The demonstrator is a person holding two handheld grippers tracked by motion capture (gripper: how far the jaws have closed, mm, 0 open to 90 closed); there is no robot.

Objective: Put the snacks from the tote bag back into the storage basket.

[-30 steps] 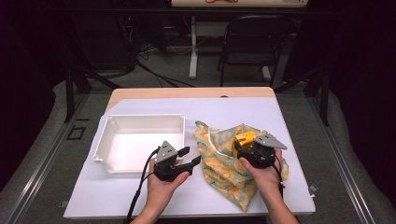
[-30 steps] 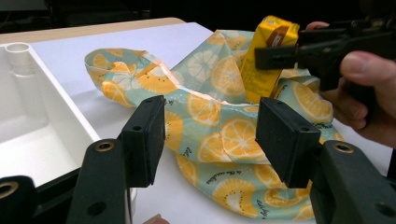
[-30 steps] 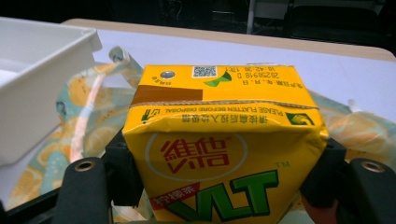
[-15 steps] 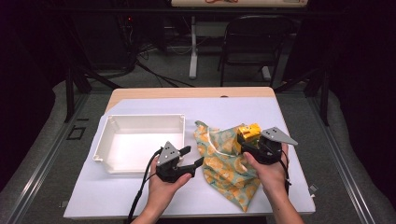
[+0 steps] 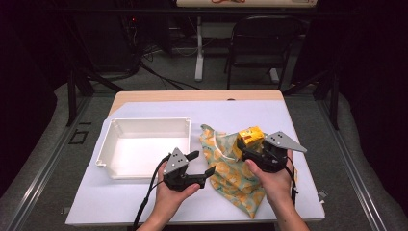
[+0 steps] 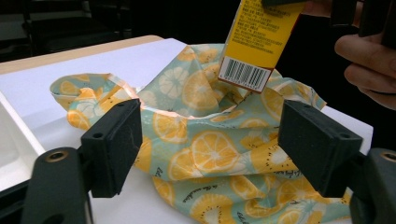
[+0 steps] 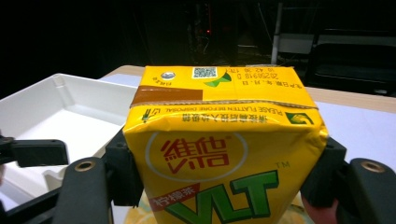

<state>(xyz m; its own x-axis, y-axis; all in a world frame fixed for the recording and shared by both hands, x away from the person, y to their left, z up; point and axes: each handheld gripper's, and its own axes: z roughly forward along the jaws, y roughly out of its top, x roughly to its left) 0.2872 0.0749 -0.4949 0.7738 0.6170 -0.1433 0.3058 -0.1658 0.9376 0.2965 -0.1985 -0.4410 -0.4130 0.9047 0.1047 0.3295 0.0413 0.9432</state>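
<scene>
The yellow drink carton (image 5: 250,138) is clamped between the pads of the right gripper (image 5: 246,147) and is held clear above the lemon-print cloth bag (image 5: 231,173), near the bag's upper end. In the right gripper view the carton (image 7: 219,154) is seen gripped on both side faces, with its top seam facing away from the camera.

The jaws of the left gripper (image 5: 204,164) have just been opening and stand apart. Nothing is pressed between them; in the left gripper view the bag's gaping mouth (image 6: 187,114) is seen beyond the pads, not touched by them, as far as this close angle allows.

The white tray (image 5: 144,147) lies just left of the bag and appears unloaded, though its near wall hides part of the floor.

Progress is judged as follows: extraction of the carton from the bag is done, and the bag has been let go. Transfer of the carton leftward from the bag to the tray, and its release there, is not yet done.
</scene>
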